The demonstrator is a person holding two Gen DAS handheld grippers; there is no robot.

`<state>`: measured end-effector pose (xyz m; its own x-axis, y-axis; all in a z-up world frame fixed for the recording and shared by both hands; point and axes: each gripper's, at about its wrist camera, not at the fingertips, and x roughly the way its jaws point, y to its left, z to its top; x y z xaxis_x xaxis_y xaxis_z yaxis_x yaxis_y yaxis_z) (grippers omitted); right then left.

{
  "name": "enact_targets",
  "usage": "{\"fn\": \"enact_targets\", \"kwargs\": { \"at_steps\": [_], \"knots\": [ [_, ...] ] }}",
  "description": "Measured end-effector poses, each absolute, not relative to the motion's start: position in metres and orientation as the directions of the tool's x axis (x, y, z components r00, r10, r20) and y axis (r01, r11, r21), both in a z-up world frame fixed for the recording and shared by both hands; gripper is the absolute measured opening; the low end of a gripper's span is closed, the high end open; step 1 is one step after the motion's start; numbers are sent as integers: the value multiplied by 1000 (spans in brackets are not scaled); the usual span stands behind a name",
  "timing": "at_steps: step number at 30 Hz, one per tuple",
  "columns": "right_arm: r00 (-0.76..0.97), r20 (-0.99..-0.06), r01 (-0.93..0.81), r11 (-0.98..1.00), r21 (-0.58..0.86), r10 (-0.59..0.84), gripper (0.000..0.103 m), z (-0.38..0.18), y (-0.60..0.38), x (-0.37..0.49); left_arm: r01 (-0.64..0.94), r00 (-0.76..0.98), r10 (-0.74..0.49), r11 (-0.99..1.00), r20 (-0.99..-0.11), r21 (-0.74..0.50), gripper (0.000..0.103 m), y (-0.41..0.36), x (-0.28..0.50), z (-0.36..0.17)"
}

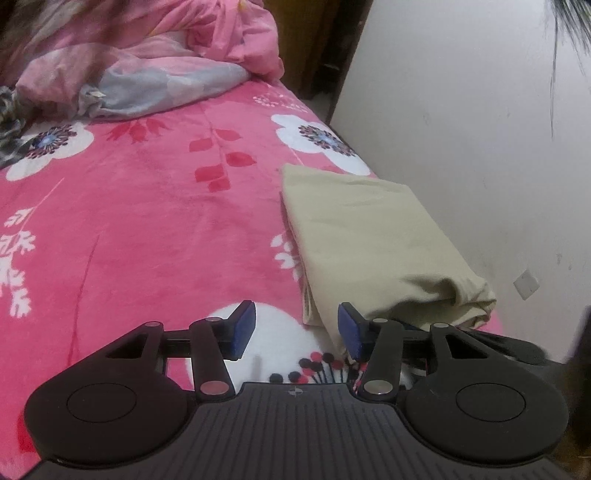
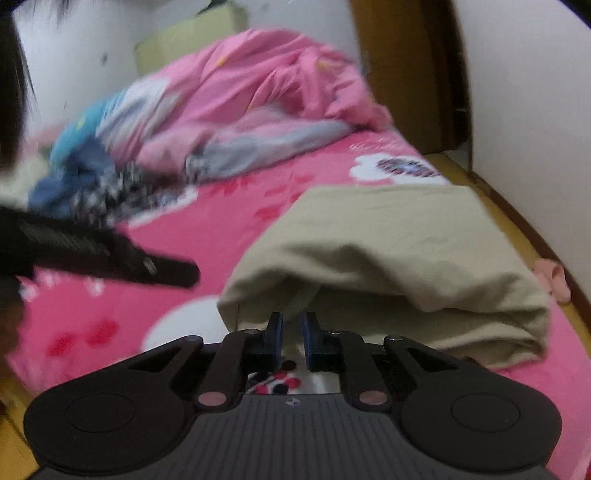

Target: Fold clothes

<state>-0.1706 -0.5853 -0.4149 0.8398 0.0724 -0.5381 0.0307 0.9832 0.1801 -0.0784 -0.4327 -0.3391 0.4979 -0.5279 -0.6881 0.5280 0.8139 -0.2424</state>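
A pink floral blanket [image 1: 147, 229] covers the bed, a crumpled pink quilt [image 1: 207, 33] heaped at its far end. The folded beige garment [image 1: 369, 236] lies along the bed's right edge. The left gripper [image 1: 297, 332] gapes wide and empty just beside it; the right gripper [image 2: 292, 338] stands narrow and empty at its near fold.

Soft, even indoor light fills the room, with no hard shadows and no glare; the white wall [image 1: 461, 129] reads flat and dull. The left wrist view is fairly sharp near the beige garment [image 1: 369, 236], though the quilt [image 1: 147, 55] at the top smears. The right wrist view is blurred throughout: the quilt [image 2: 258, 103] and clothes pile [image 2: 92, 177] streak, and the left gripper [image 2: 110, 254] shows as a dark smear. Fisheye bending curves the bed edge and walls toward the frame borders. Colours look slightly washed and grainy.
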Motion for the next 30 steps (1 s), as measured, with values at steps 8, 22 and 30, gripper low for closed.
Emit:
{"fn": "enact_targets", "kwargs": {
  "at_steps": [8,22,30],
  "knots": [
    [874,-483,45,979,201,59,13,-410,-583,-187,539,506,-536,808,-676,-237,51,-437,-77,-332],
    [875,-479,144,984,107,-76,14,-404,-618,-218,578,477,-583,772,-658,-265,57,-473,-71,-332],
    [857,-501,194,976,104,-117,12,-406,-644,-234,561,428,-470,808,-772,-181,59,-499,-66,-376]
  ]
}}
